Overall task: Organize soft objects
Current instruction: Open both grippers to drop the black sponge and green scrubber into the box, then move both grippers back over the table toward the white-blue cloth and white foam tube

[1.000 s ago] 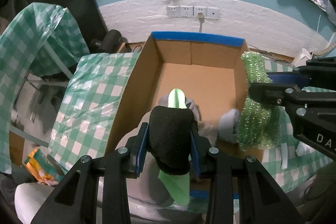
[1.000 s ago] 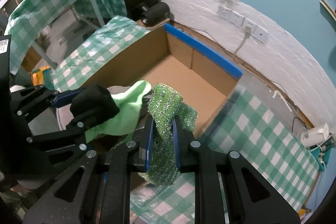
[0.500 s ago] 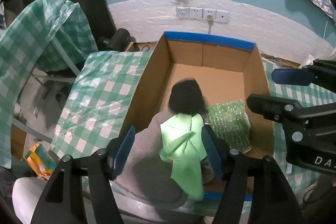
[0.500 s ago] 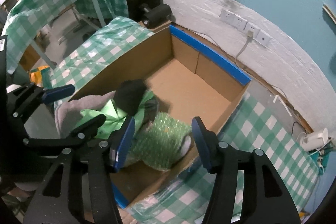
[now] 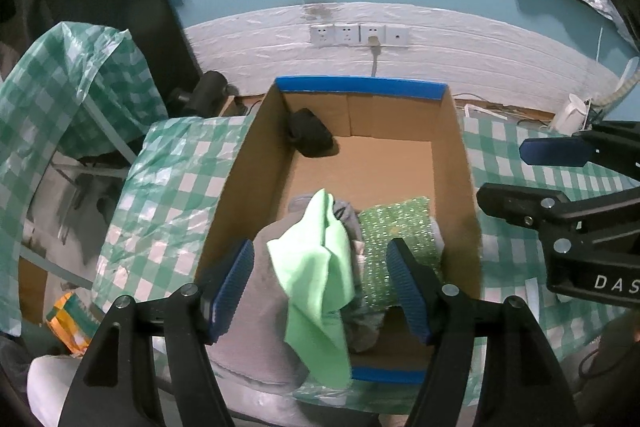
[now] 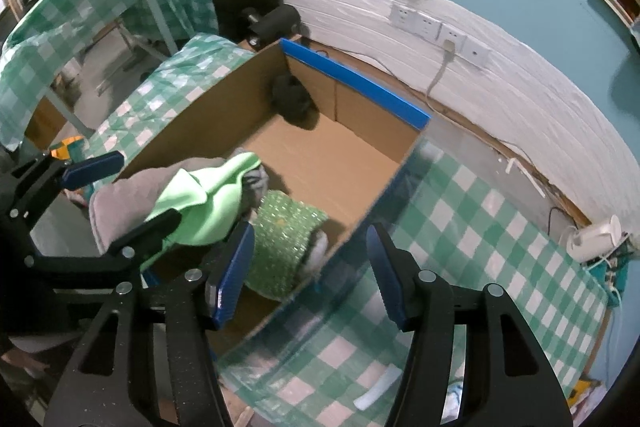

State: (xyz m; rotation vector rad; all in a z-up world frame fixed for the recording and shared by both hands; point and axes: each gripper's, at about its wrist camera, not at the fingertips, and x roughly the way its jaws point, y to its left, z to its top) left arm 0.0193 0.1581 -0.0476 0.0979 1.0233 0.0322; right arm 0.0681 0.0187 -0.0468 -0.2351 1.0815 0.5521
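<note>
An open cardboard box [image 5: 256, 155] [image 6: 208, 107] with blue tape on its rims stands on the checked table. A black soft object [image 5: 310, 137] [image 6: 291, 98] lies in its far left corner. A light green cloth [image 5: 320, 267] [image 6: 204, 199] drapes over a grey cloth [image 5: 256, 311] [image 6: 128, 195] at the near rim. A glittery green sponge [image 5: 400, 227] [image 6: 286, 239] lies beside them inside the box. My left gripper [image 5: 324, 291] is open and empty above the near rim. My right gripper [image 6: 310, 275] is open and empty above the box's right wall.
A green checked plastic cloth [image 5: 168, 187] [image 6: 480, 247] covers the table on both sides of the box. Wall sockets [image 5: 358, 35] are on the white wall behind. A second covered table [image 5: 60, 87] stands to the left. A white appliance [image 6: 596, 237] stands far right.
Both grippers have opened and pulled back. The black object left my left gripper and now lies in the box's far corner. The glittery sponge left my right gripper and lies in the box.
</note>
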